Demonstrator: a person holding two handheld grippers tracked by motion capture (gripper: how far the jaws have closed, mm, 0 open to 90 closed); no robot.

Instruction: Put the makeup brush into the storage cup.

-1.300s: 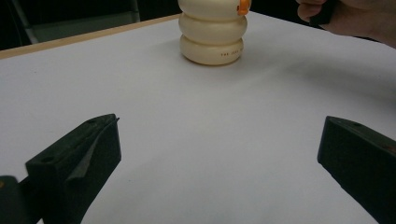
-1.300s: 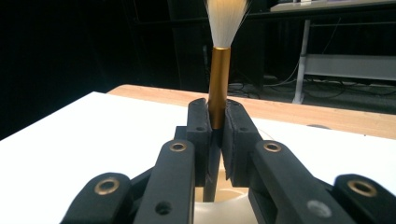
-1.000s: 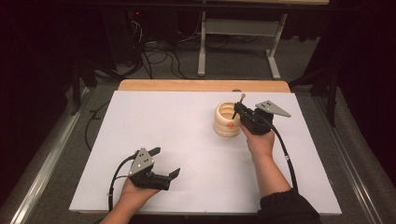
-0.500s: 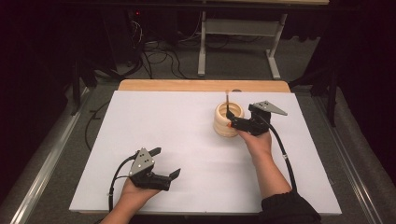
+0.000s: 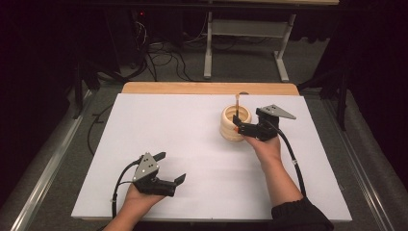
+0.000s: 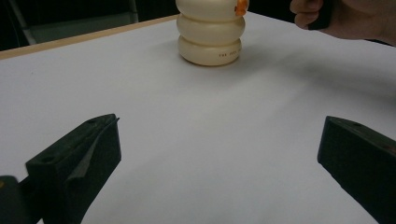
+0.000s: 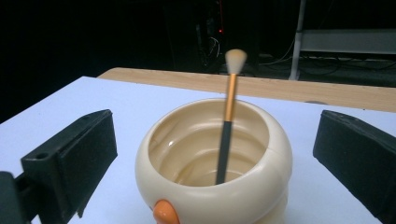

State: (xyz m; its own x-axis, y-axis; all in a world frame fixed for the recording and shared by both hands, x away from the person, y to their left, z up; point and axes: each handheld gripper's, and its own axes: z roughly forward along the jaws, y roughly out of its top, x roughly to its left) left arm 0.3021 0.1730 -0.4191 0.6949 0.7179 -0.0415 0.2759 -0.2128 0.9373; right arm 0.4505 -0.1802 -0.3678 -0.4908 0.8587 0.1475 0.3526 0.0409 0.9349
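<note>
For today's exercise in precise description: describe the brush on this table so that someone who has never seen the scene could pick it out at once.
Start at the white table and find the cream ribbed pot toward its far right. The brush stands inside that pot, leaning on the rim, directly ahead of the right hand-held gripper, whose jaws are open. It has a black handle, an orange-gold collar and a pale, fluffy tip.

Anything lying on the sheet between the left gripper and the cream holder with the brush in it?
Nothing. In the left gripper view, bare white sheet runs from the open left gripper to the cream holder; the high view agrees.
</note>
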